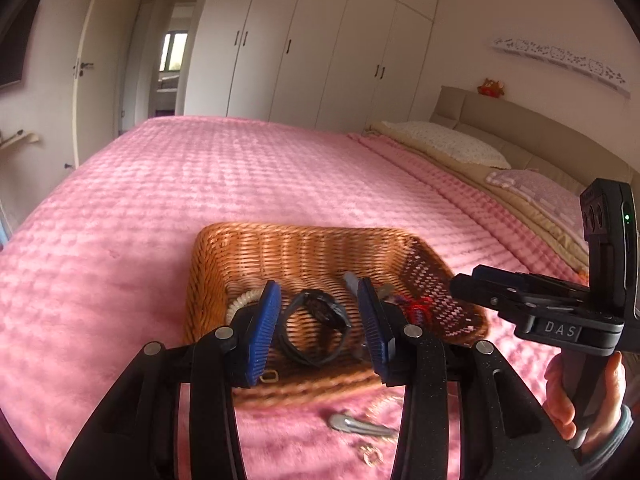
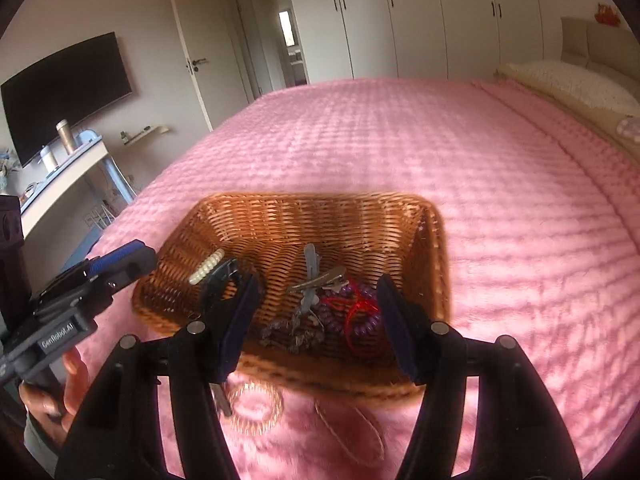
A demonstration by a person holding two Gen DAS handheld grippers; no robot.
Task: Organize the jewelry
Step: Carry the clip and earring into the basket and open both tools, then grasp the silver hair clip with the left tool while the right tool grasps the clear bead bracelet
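wicker basket (image 1: 248,256) beneath both hand-held grippers, left (image 1: 318,322) and right (image 2: 316,322) (jaws apart, empty)

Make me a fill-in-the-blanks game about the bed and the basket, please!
1. The wicker basket sits on a ____ blanket.
2. The black watch lies ____ the basket.
3. The silver hair clip lies on the blanket, ____ the basket.
4. Both the left gripper and right gripper are ____.

Missing words: pink; inside; outside; open
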